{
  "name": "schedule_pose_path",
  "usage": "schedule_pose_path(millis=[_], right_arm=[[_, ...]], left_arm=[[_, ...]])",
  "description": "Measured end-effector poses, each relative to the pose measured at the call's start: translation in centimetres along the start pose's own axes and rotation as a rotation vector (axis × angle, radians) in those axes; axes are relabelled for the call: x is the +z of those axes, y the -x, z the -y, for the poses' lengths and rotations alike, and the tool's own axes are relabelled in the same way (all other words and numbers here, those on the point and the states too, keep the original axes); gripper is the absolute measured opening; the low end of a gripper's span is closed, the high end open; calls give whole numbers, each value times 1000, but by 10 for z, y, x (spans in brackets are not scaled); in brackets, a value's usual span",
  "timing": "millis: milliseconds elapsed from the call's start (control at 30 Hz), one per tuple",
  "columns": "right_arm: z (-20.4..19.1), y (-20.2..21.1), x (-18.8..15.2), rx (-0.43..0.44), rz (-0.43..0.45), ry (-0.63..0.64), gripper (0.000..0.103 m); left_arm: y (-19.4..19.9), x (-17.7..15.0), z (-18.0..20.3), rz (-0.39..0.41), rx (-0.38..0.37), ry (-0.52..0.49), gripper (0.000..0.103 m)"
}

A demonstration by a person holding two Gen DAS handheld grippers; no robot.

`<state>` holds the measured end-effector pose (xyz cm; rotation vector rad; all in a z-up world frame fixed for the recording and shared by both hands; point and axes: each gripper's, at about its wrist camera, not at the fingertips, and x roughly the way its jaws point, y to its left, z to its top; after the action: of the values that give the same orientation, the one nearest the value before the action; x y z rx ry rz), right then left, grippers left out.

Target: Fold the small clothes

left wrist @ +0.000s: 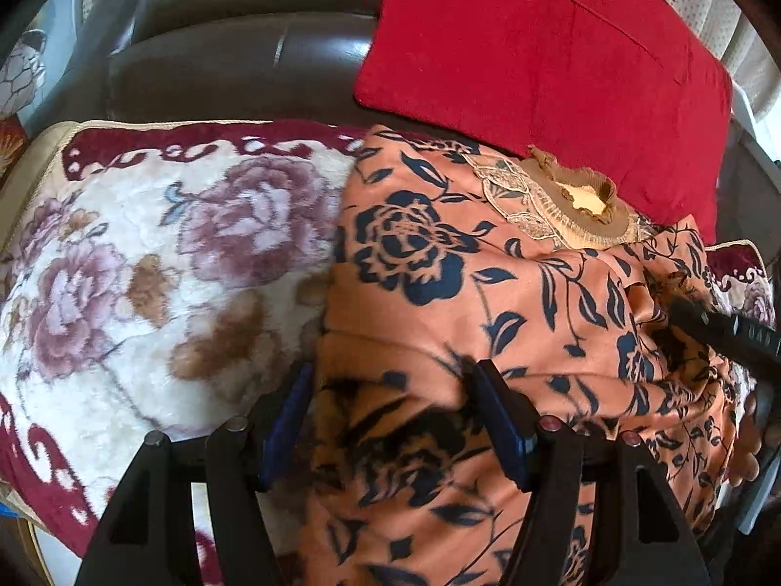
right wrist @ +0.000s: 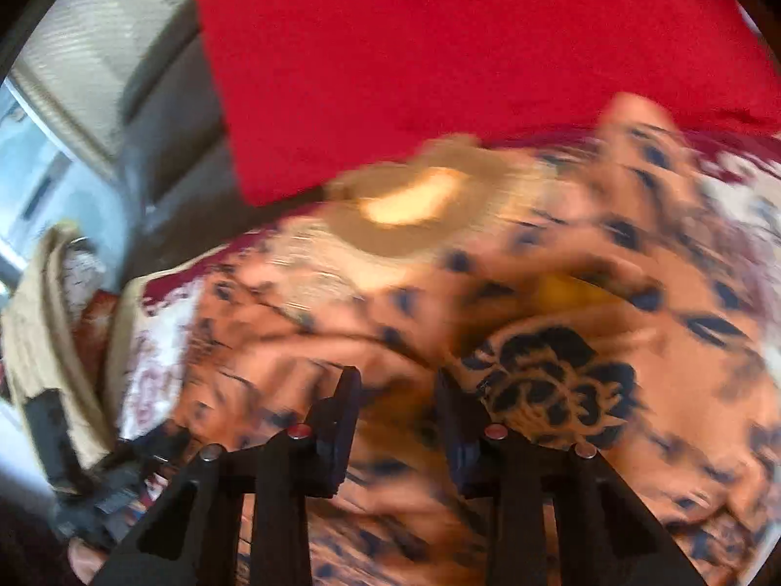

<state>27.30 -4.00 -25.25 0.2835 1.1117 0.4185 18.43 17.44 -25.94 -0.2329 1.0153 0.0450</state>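
Observation:
An orange garment with dark blue flowers point(left wrist: 439, 263) and a tan lace collar point(left wrist: 581, 205) lies crumpled on a floral blanket point(left wrist: 146, 263). My left gripper point(left wrist: 390, 386) is open, its blue-padded fingers either side of the garment's lower left part, with cloth between them. My right gripper point(right wrist: 398, 386) is open over the same garment point(right wrist: 561, 381), with cloth between its fingers; this view is blurred by motion. The right gripper also shows in the left wrist view point(left wrist: 722, 332) at the garment's right edge.
A red cushion point(left wrist: 537, 49) leans on the dark leather sofa back point(left wrist: 234, 53) behind the garment, also in the right wrist view point(right wrist: 439, 49). A window with blinds point(right wrist: 83, 44) is at the left. The blanket extends to the left of the garment.

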Motion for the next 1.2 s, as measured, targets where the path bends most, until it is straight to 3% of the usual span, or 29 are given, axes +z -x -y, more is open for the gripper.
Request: schedule_pose_path(millis=[67,133,333,367,400,467,633,667,700,733,767,833,1033,1100,1133,1167,1200], right_arm=[[29,14,-13,-76,-10,-19,34],[57,21,-20,-16,-19,-80,25],[62,57,-23,132,100,-75,30],[58,54,-23,125,101,-58,30],[55,49,-24,96,78,-38,30],[58,25,-29,46,-51,-17,31],[83,61,-40,181,-25,-87,31],[86,73,-45,196,-17,-86,33],[89,85,-52,190,-13,-80,46],[93,97,-60,178,-8,-74,75],[94,107,-69,170,7,-72,84],[105,129,-93,154,13,-58,85],[133,149,-162,90,-111,-108,85],[141,147,-183,76,-146,-136,85],[144,142,-188,67,-158,-145,85],[148,137,-193,55,-166,-155,85],[153,133,-198,45,-175,-171,85]], left_arm=[[9,-5,-8,20,3,1,69],[15,-12,-12,40,2,-2,69],[16,-33,-17,-4,28,-7,69],[18,-37,-20,-1,24,3,69],[22,-41,-24,3,22,14,69],[31,-50,-30,10,18,24,69],[59,-76,-44,-6,-34,-15,69],[64,-83,-46,-12,-38,-25,69],[69,-91,-49,-22,-45,-34,69],[72,-98,-51,-32,-57,-41,69],[74,-106,-53,-48,-73,-50,69],[77,-122,-57,-66,-72,-64,69],[64,-157,-65,-130,-90,-61,69],[62,-165,-61,-137,-117,-93,53],[61,-167,-59,-141,-118,-114,32],[59,-169,-58,-141,-111,-131,22],[59,-170,-57,-138,-113,-139,21]])
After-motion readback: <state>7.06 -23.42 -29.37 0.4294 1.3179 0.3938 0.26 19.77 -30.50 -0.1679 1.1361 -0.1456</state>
